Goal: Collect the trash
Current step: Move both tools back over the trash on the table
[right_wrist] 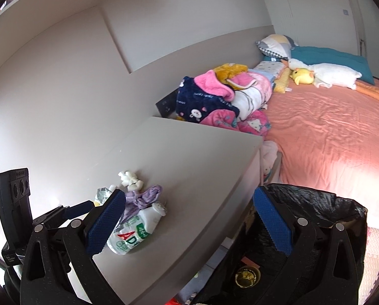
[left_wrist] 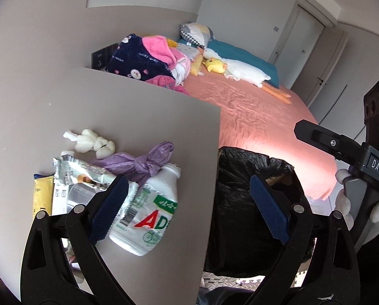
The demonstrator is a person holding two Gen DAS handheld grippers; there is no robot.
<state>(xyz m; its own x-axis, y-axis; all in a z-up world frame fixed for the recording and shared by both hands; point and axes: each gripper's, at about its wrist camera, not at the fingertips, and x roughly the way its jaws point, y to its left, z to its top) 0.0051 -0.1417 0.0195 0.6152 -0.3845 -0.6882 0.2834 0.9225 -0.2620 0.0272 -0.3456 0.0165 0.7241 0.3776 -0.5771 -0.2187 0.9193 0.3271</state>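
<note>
Blue pads on the left gripper [left_wrist: 186, 208] are spread wide and hold nothing. One pad sits just over the white bottle [left_wrist: 148, 216] that lies on its side on the gray table [left_wrist: 113, 114]. At about 10 o'clock from the bottle lie a knotted purple bag [left_wrist: 141, 164], shiny wrappers [left_wrist: 72, 175], a yellow packet [left_wrist: 42, 195] and white cotton balls [left_wrist: 93, 143]. At 3 o'clock, just off the table edge, stands the bin with a black bag [left_wrist: 242, 198]. I think the bottle goes first: put one pad on each side of its round middle, squeeze gently so it does not roll, then lift it over the edge. The right gripper [right_wrist: 186, 218] is open wide and empty too, above the bin [right_wrist: 316, 208]. Down inside shows something round and gold [right_wrist: 247, 275], and something red that I cannot make out.
</note>
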